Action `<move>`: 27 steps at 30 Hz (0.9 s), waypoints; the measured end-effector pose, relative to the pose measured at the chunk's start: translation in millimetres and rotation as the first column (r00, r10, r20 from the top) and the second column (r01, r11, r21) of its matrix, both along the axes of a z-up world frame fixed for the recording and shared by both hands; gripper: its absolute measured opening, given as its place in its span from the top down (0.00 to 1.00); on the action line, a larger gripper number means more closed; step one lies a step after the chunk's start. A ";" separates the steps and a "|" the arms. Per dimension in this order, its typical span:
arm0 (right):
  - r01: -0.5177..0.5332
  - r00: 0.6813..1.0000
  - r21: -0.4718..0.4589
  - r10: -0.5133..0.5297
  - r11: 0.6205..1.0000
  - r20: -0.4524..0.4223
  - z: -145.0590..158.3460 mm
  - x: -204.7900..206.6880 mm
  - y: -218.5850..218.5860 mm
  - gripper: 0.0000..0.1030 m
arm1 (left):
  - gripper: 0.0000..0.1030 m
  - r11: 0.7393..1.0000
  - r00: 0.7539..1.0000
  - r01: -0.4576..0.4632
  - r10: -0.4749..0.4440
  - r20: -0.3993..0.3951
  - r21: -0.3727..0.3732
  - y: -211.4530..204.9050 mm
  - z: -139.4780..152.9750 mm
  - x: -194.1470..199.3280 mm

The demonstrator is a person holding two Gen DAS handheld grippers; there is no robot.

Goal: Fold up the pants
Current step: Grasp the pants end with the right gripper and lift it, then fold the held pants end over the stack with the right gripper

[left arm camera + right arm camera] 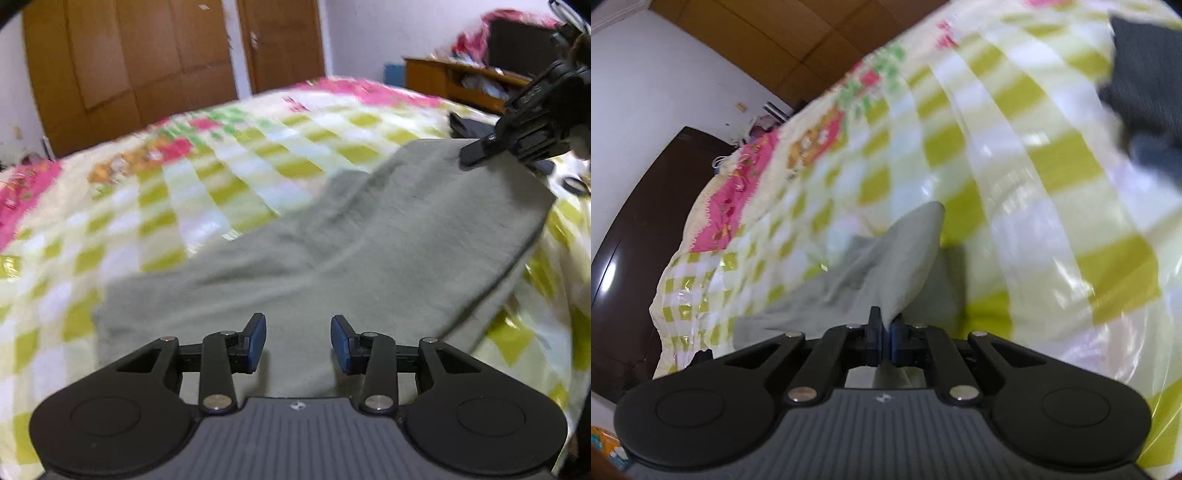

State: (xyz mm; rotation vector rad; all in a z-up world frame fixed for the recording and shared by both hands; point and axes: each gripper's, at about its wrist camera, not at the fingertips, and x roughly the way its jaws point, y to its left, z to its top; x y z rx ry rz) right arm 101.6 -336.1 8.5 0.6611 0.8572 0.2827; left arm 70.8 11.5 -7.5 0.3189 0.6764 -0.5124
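Grey-green pants (351,236) lie on a checked yellow-green and white bed cover (207,177). My left gripper (298,341) is open, its blue pads just above the near end of the pants, holding nothing. My right gripper (885,338) is shut on a fold of the pants (886,266) and lifts it off the bed. In the left wrist view the right gripper (469,155) shows at the far right corner of the pants, with the cloth raised there.
A dark garment (1145,74) lies on the bed beyond the pants. Brown wardrobe doors (129,66) stand behind the bed. A wooden desk (454,81) with clutter is at the back right. A pink flowered border (22,192) runs along the bed's edge.
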 end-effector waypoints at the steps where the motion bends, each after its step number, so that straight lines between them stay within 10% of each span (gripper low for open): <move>1: -0.008 1.000 -0.014 0.008 1.000 0.015 9.4 0.8 7.1 0.95 | 0.49 1.000 1.000 -0.012 0.012 -0.002 0.018 4.1 -2.4 3.2; 11: -0.250 0.958 -0.098 0.261 0.963 0.121 71.3 36.1 145.2 0.95 | 0.48 0.994 0.992 -0.103 0.106 -0.072 0.046 61.6 -13.1 -9.1; 27: -0.521 0.851 -0.277 0.518 0.807 -0.092 -3.1 50.5 330.7 0.95 | 0.48 0.991 0.989 -0.106 0.097 -0.115 -0.081 84.7 -29.6 -14.9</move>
